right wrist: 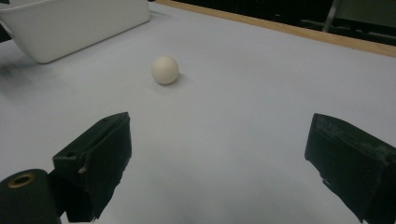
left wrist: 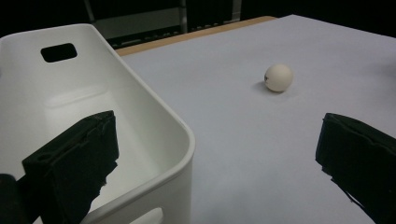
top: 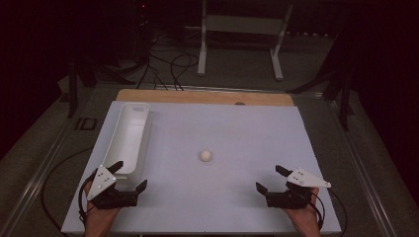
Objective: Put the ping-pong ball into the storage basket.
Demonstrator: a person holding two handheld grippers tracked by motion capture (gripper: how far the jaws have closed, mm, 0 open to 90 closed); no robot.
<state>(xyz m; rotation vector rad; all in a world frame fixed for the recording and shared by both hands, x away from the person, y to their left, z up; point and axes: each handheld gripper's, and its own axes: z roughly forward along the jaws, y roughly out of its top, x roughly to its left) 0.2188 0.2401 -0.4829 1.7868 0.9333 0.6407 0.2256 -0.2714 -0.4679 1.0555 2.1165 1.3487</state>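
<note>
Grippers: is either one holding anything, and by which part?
Nothing is held. The left gripper and right gripper are both open; the ball lies apart on the table.

Floor cables (top: 168, 66) — metal stand (top: 242, 29)

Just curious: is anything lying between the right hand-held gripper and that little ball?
No. From the right hand-held gripper to the ball is bare white table, seen from the high view.

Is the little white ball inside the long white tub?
No, the small white ball sits on the bare white table, apart from the long white plastic tub.
</note>
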